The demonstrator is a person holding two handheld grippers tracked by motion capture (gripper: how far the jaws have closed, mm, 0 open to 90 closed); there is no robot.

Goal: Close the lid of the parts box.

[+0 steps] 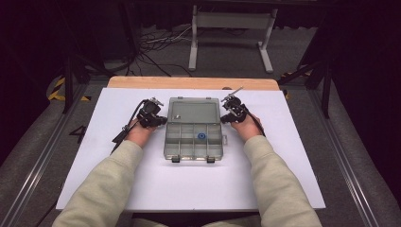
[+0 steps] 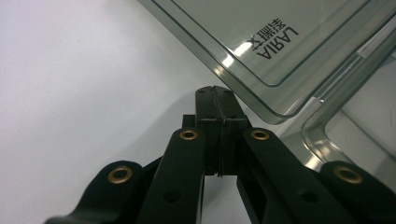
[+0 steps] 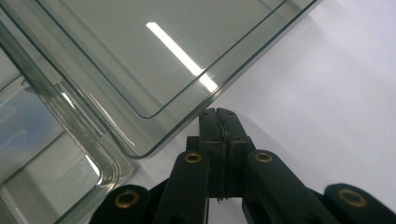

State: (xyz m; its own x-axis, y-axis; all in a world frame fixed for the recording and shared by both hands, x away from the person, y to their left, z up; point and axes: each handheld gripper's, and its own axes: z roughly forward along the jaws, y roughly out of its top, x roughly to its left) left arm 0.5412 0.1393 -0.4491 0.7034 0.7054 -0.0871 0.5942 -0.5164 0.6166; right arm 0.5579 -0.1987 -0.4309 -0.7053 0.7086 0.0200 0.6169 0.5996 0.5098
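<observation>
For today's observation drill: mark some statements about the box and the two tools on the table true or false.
1. The box has its lid open. True.
2. The left tool has its jaws wide apart. False: they are shut.
3. A blue item lies in one compartment. True.
4. The right tool grips the lid. False: it is shut on nothing, beside the lid's edge.
5. The box sits on a white board. True.
</observation>
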